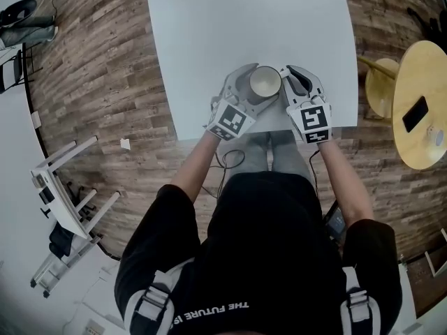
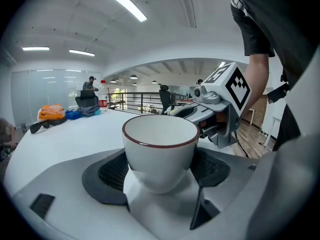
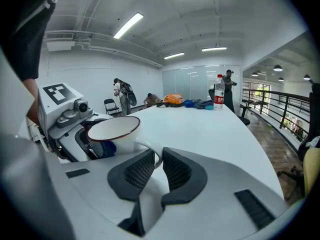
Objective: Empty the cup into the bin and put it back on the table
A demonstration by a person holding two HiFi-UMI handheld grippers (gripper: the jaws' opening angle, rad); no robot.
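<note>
Nearest, lower centre of head view: person's forearms (image 1: 198, 160) reach up to both grippers. Left gripper (image 1: 251, 89) jaws clamped on body of white cup (image 1: 265, 82), one pad each side. Right gripper (image 1: 290, 81) jaws pinched on cup's handle (image 3: 154, 154). Cup upright, mid-frame, over near edge of white table (image 1: 244, 19); whether resting or lifted unclear. Farther, right edge: round wooden table (image 1: 419, 68), phone (image 1: 415, 114) on it.
</note>
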